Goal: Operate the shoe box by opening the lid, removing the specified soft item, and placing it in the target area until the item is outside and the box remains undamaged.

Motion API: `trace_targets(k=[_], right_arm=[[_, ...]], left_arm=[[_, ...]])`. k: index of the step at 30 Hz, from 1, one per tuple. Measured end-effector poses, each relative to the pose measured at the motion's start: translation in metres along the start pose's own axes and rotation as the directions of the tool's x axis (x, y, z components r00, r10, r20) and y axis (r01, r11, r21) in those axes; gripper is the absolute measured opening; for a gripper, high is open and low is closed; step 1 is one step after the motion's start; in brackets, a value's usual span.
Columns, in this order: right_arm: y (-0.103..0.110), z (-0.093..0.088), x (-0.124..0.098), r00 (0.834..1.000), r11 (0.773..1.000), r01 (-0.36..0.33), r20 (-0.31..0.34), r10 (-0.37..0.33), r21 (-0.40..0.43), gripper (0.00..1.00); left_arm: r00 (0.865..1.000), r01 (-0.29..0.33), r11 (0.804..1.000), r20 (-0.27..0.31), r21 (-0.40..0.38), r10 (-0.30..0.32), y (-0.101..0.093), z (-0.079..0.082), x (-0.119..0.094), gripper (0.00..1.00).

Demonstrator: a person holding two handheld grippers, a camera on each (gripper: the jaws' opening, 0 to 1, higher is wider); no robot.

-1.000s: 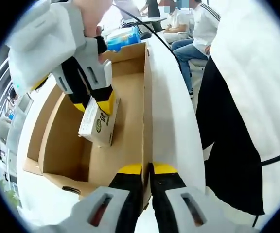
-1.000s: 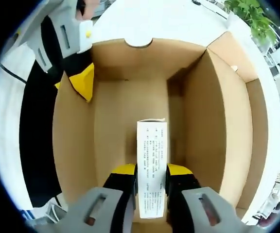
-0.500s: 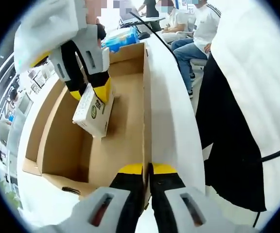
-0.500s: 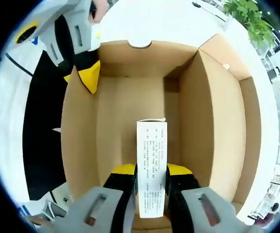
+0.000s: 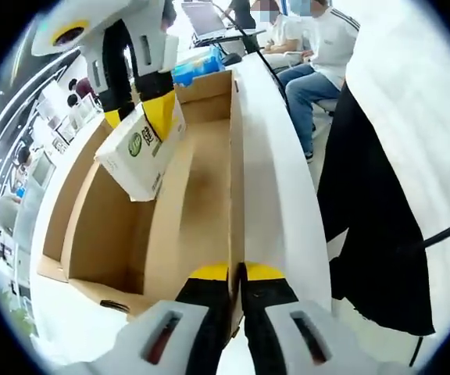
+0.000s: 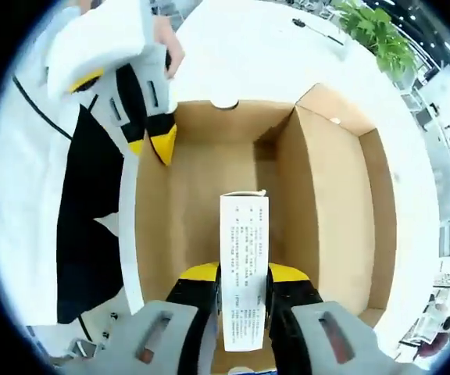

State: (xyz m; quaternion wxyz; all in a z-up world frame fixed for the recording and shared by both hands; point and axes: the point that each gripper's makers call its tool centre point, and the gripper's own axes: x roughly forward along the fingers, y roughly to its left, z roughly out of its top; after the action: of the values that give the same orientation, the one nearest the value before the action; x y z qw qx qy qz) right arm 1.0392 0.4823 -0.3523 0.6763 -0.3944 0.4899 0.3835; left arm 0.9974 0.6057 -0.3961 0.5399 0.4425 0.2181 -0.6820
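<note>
The open brown cardboard shoe box sits on a white bench, its flaps folded outward and its bare floor showing in both views. In the right gripper view the right gripper has its yellow-tipped jaws pressed against the two sides of a small white rectangular packet with printed text, which hangs above the box interior, clear of the walls; its lower end is cut off between the jaws. In the left gripper view the same packet appears tilted, raised near the box's far rim. The left gripper has its jaws drawn together on the box's upright side wall, and it appears at the box's far left corner in the right gripper view. A person's black and white clothing stands just beside the box. Beyond the bench sit seated people, blue items too blurred to identify, and a green plant.
</note>
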Motion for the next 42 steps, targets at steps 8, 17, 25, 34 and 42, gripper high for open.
trace_targets(k=[8,17,25,34,42], right_arm=[[0.003,0.0,-0.027,0.997,0.998,0.028,0.075,-0.033,0.06,0.2],[0.001,-0.01,-0.036,0.996,0.996,0.065,0.058,-0.069,0.059,0.2],[-0.002,-0.021,-0.049,0.991,0.991,0.123,0.051,-0.126,0.06,0.19],[0.002,-0.029,-0.066,0.982,0.981,0.162,0.079,-0.171,0.102,0.19],[0.003,-0.027,-0.08,0.969,0.972,0.206,0.115,-0.219,0.111,0.2]], left_arm=[[1.0,0.01,1.0,0.004,-0.002,-0.01,0.0,0.0,0.0,0.03],[1.0,0.007,1.0,0.006,-0.007,-0.006,0.001,-0.001,0.0,0.03],[1.0,-0.001,1.0,0.011,-0.007,0.001,0.0,0.0,-0.001,0.04],[1.0,0.002,1.0,0.018,0.002,-0.002,0.0,0.0,-0.002,0.03],[1.0,0.002,1.0,0.023,-0.005,-0.002,0.0,0.001,-0.002,0.03]])
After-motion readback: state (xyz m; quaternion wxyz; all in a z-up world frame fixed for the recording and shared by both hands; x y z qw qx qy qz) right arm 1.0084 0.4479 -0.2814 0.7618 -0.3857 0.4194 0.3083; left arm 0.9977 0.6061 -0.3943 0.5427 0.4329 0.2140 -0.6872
